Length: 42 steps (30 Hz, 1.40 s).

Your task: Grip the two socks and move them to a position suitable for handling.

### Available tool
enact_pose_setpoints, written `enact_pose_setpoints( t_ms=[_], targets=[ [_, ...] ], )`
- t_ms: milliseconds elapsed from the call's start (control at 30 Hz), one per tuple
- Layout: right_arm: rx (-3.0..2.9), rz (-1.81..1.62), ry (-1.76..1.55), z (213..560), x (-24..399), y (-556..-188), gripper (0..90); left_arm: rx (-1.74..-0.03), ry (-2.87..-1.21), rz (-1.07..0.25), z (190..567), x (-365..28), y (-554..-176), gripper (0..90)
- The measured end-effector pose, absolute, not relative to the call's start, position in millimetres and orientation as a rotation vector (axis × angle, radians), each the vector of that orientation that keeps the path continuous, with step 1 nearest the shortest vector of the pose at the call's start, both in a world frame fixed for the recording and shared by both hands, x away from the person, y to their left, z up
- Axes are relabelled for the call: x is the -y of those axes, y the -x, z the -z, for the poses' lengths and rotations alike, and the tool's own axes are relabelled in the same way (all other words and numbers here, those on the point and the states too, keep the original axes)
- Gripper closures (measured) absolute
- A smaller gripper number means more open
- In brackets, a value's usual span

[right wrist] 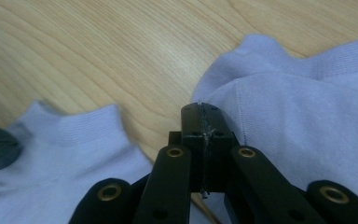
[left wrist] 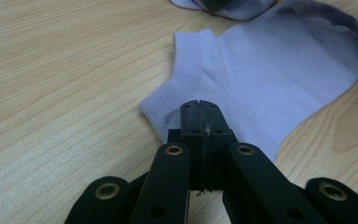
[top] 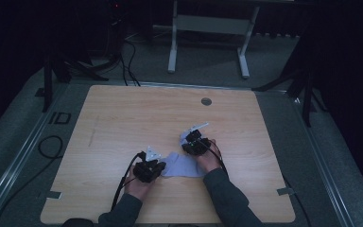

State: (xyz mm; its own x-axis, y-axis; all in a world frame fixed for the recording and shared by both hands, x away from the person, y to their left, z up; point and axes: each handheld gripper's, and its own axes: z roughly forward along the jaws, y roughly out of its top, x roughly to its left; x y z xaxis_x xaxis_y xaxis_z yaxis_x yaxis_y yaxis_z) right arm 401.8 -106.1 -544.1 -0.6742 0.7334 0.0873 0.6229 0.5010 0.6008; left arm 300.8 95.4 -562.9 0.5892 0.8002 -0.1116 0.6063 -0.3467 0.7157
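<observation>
Wooden table (top: 123, 118), bare apart from the work in hand. Pale lilac ankle sock (top: 182, 164) lies low on the table, between the two hands.

Left gripper (top: 157, 166): sits at the sock's left edge. In the left gripper view its jaws stand pressed together, tips at the ribbed cuff (left wrist: 177, 88). Whether a thin fold of cuff is caught between them I cannot tell; no cloth shows in the seam. The sock (left wrist: 279, 79) spreads mostly flat beyond, toe end rounded at far right of that view.

Right gripper (top: 192, 144): at the sock's upper right end, person's hand (top: 208, 158) behind it. Right gripper view: jaws pressed together too, tips against a raised fold of sock fabric (right wrist: 298, 130); a pinch cannot be confirmed. A second cuffed stretch of lilac knit (right wrist: 74, 154) lies lower left there; one sock or a pair, hard to say.

Progress, as judged: early. Both tools are placed at opposite ends, fabric partly bunched at the right. Smoothing, folding or pairing appears not yet done.
</observation>
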Motion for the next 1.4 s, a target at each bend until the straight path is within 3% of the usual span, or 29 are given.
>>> enact_pose_setpoints(
  t_ms=[600, 1400],
  targets=[
    [-2.364, -1.129, -1.236, 496.9, 157.7, -390.4, 89.3, -1.114, -2.072, -0.339, 563.2, -94.8, -300.6, 89.4],
    [-2.247, -1.077, -1.451, 518.2, 225.6, -398.1, 88.8, -1.119, -2.066, -0.336, 563.6, -95.2, -300.5, 89.4]
  ],
)
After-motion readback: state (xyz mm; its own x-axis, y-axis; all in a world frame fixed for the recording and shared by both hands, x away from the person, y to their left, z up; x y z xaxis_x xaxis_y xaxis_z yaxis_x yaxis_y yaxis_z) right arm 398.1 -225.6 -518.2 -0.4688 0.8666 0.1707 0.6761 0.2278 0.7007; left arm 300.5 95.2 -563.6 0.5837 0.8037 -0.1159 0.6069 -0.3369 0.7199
